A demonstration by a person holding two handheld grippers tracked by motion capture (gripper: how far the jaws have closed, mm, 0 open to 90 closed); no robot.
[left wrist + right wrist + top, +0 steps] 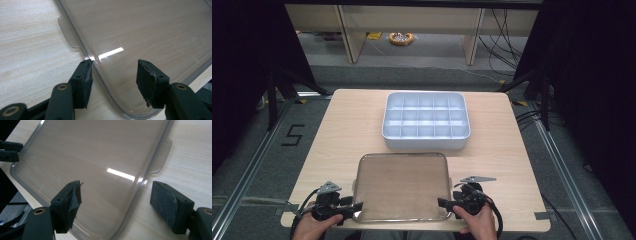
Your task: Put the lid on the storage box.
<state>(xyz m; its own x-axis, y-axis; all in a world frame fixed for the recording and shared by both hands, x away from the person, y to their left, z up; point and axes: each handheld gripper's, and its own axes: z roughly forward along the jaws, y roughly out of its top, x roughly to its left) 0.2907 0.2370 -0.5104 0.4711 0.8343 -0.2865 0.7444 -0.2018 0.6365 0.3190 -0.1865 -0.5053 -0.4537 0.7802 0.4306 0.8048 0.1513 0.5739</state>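
Nearest me, I have a tool at each near corner of the clear lid (402,186), which lies flat on the worktop (337,130) close to its front edge. Going in from both sides makes sense: the lid is wide and thin, and one grip would probably let it sag or swing.

My left tool (353,209) sits at the lid's near left corner. In the left gripper view the raised rim runs between its jaws, one pad (83,82) on the wood outside the rim, the other (148,82) over the clear panel. The jaws are parted and neither pad presses the plastic yet, so nothing is gripped. A small tab (68,35) juts from the lid's edge just beyond.

My right tool (443,202) mirrors that at the near right corner: its jaws stand apart astride the rim, the outer pad (168,207) on bare wood, the inner one (71,202) above the panel, nothing gripped. Another tab (163,156) juts out just ahead.

Farther back, the pale compartment box (426,120) sits open at mid-worktop, square to the lid and just apart from its far edge. I judge the lid belongs on it, so lining them up keeps the carry short and straight.
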